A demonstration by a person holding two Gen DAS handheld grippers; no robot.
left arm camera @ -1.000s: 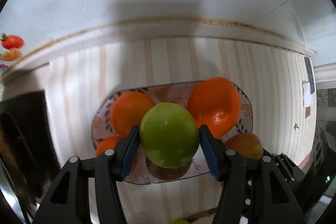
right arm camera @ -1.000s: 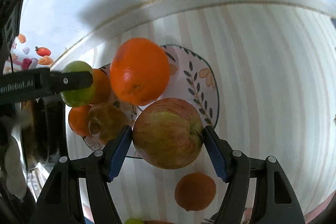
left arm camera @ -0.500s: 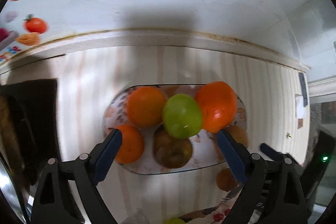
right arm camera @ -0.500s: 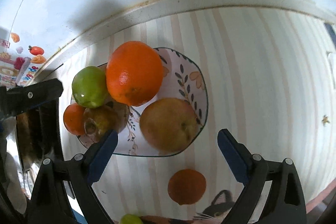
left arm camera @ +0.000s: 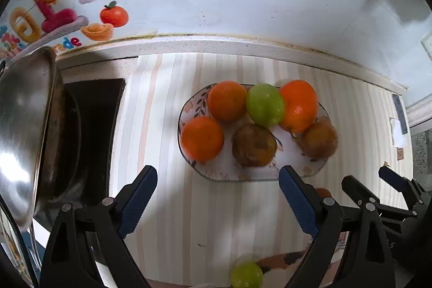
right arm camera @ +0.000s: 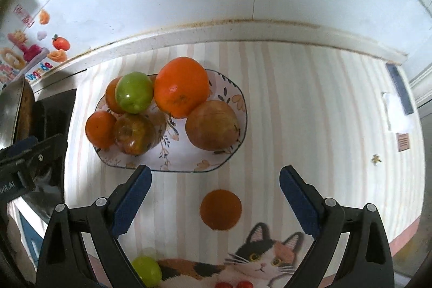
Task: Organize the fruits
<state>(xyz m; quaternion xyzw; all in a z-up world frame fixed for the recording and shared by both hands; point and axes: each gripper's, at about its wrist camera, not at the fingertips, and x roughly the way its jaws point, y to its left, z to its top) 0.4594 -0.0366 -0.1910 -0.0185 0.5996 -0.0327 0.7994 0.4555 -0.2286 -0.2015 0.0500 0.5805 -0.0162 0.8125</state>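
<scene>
A patterned plate (right arm camera: 229, 88) (left arm camera: 210, 172) holds three oranges, a green apple (right arm camera: 134, 95) (left arm camera: 265, 104), and two reddish-brown apples (right arm camera: 213, 124) (right arm camera: 134, 133). The green apple rests on top of the other fruit. A small orange (right arm camera: 220, 209) and a green fruit (right arm camera: 147, 271) (left arm camera: 246, 275) lie on the striped mat in front of the plate. My left gripper (left arm camera: 217, 203) is open and empty, back from the plate. My right gripper (right arm camera: 214, 203) is open and empty, above the small orange.
A steel pan (left arm camera: 24, 131) and a dark stove (left arm camera: 94, 109) stand at the left. A wall with stickers (left arm camera: 67, 10) runs behind the counter. A cat-print mat (right arm camera: 259, 261) with small red fruits (right arm camera: 235, 284) lies at the near edge.
Both grippers let go of their apples onto the plate, opened wide, and drew back and up from the plate.
</scene>
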